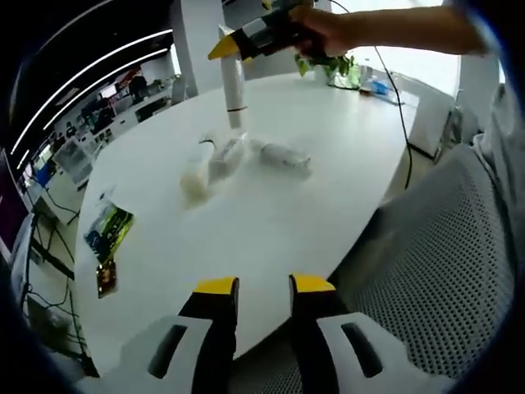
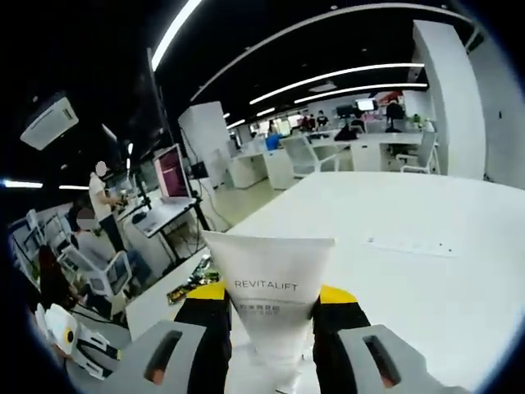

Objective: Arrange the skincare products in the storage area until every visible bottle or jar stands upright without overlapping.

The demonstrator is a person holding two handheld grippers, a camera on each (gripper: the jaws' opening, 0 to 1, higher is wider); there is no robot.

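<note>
right gripper (image 2: 271,308) clamps a white tube (image 2: 269,291), held upright over the table (image 1: 271,222). left gripper (image 1: 262,287) open, holding nothing. other bottles (image 1: 238,158) lie tipped.

White counter (image 1: 271,205), rounded edge. Near its left edge lie a green printed packet (image 1: 108,231) and, just beside it, a smaller dark packet (image 1: 106,277). Black cable (image 1: 401,123) runs across the far right side. Grey mesh chair (image 1: 459,271) stands against the counter's right edge. Open-plan office behind: pink monitor (image 2: 171,174), ceiling light strips (image 2: 361,74).
</note>
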